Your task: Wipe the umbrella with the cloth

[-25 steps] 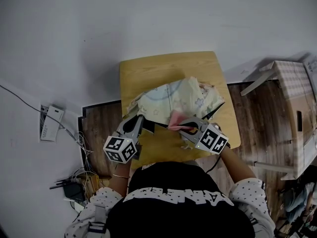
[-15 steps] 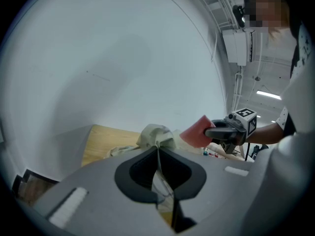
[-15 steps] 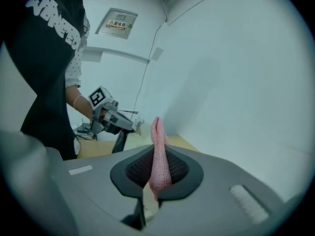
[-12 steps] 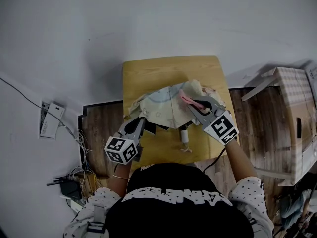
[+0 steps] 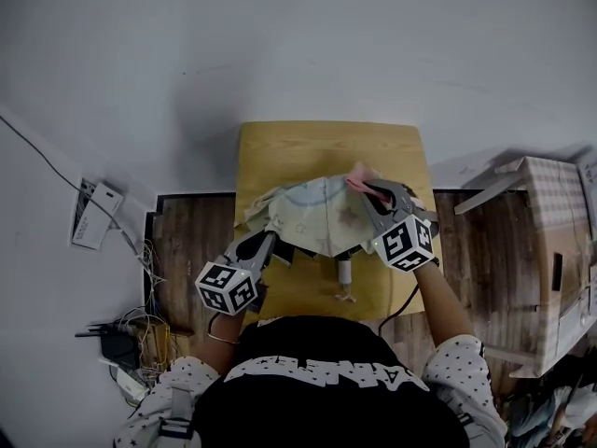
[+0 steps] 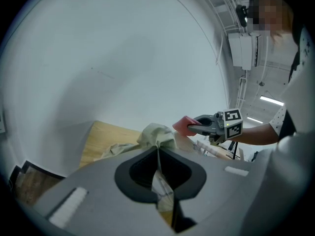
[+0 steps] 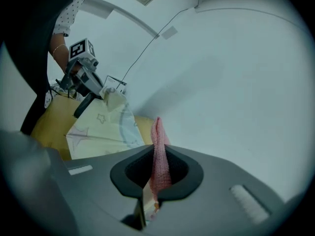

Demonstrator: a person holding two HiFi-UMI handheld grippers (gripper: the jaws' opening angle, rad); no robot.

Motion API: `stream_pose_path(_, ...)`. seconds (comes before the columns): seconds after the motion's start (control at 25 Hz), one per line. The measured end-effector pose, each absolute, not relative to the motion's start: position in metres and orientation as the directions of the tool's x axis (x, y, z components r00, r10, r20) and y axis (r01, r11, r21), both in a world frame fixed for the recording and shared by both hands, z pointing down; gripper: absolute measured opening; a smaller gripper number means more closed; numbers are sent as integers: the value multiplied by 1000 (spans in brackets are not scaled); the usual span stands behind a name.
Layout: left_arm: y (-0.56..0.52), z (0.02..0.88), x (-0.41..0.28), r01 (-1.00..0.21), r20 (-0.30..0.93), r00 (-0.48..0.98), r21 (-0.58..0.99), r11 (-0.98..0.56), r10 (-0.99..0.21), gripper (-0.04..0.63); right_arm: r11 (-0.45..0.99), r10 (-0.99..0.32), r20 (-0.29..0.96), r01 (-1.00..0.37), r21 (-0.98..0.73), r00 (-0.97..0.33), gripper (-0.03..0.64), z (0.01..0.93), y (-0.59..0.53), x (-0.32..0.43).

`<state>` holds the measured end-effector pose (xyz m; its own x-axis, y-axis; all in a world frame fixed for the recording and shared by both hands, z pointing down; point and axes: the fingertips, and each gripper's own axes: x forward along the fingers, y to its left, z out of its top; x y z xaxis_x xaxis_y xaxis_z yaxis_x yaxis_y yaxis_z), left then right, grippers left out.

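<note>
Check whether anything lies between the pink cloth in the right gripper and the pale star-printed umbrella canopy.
Nothing visible does. The right gripper holds the pink cloth at the far right edge of the pale star-printed umbrella canopy; the left gripper pinches its near left edge, out of the way.

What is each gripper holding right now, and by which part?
Left gripper: the umbrella, by its canopy edge. Right gripper: the cloth, bunched between its jaws.
</note>
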<state>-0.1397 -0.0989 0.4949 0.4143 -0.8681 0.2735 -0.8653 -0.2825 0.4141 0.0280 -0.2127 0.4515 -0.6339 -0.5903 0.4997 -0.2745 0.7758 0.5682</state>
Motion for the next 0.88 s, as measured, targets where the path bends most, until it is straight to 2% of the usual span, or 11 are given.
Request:
stream_pose_path(0.4,-99,495,-144,-867,274,407,415,-275,-871,8,849,-523,582,-316,424,-623,34,497,-206,35)
stream_pose_path(0.88,-97,493,-143,-867,273,418,404,-291,-867,8,900,-432,623,-269,342,-652,34,525,-165,24)
